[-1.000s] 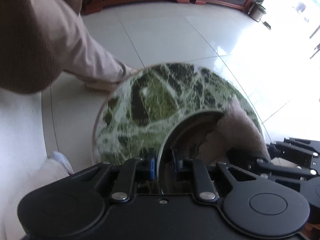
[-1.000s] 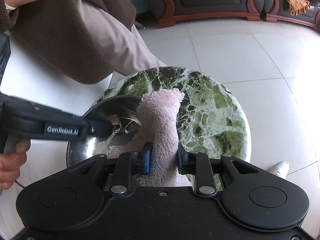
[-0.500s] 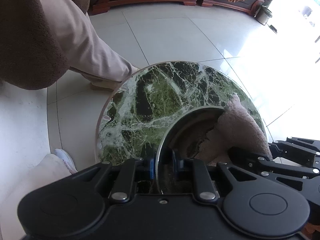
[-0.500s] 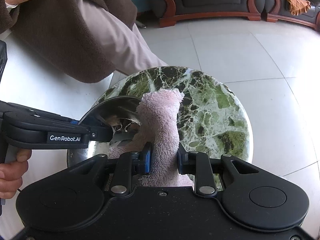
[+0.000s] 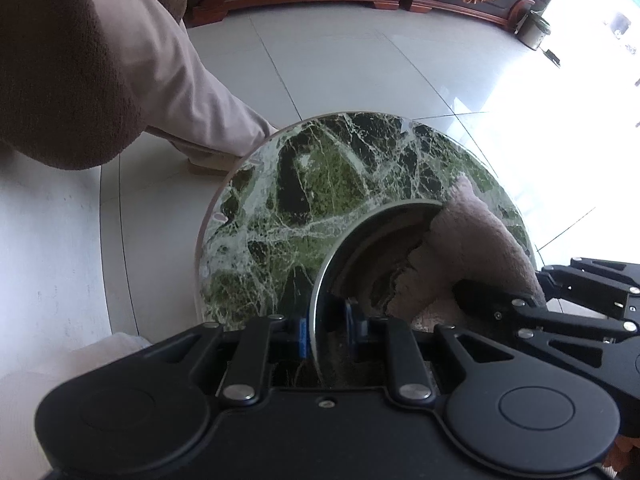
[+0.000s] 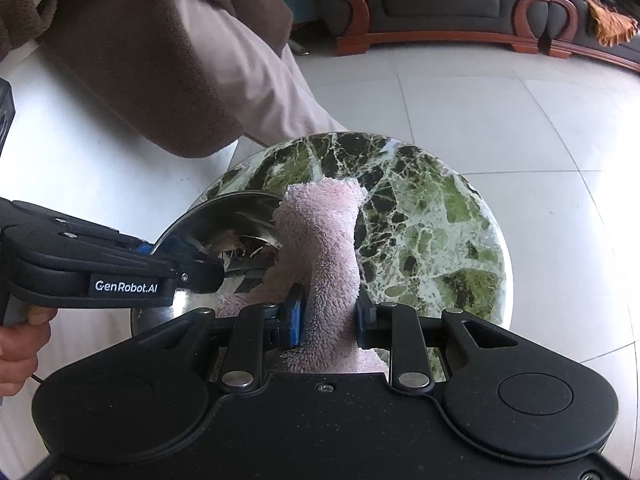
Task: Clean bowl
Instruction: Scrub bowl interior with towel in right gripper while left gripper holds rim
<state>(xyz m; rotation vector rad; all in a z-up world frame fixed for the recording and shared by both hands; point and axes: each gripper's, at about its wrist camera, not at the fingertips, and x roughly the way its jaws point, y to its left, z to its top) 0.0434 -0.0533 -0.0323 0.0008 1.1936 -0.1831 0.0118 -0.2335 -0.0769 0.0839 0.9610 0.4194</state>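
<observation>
A stainless-steel bowl (image 5: 360,256) stands tipped up on its side on a round green marble tabletop (image 5: 320,184), its shiny hollow turned toward the right gripper. The left gripper (image 5: 326,332) pinches the bowl's rim: the thin metal edge runs straight between its blue pads (image 5: 303,336), one pad outside the wall and the other inside. Seen from the right wrist, the same left gripper (image 6: 208,264) comes in from the left edge, held by a hand (image 6: 18,344) low in the corner, with its tips on the bowl (image 6: 224,220) at the near rim.

The right gripper (image 6: 328,316) is clamped on a pink terry cloth (image 6: 320,240), which rises in a thick fold from between its pads. The cloth leans against the bowl's right edge, and part of it lies inside the hollow. From the left wrist the cloth (image 5: 472,248) bulges over the bowl's far right rim, with the right gripper (image 5: 560,308) just beside it.

A seated person's trouser leg (image 6: 240,72) and brown coat (image 6: 120,60) lie beyond the table, over pale floor tiles (image 6: 500,120).
</observation>
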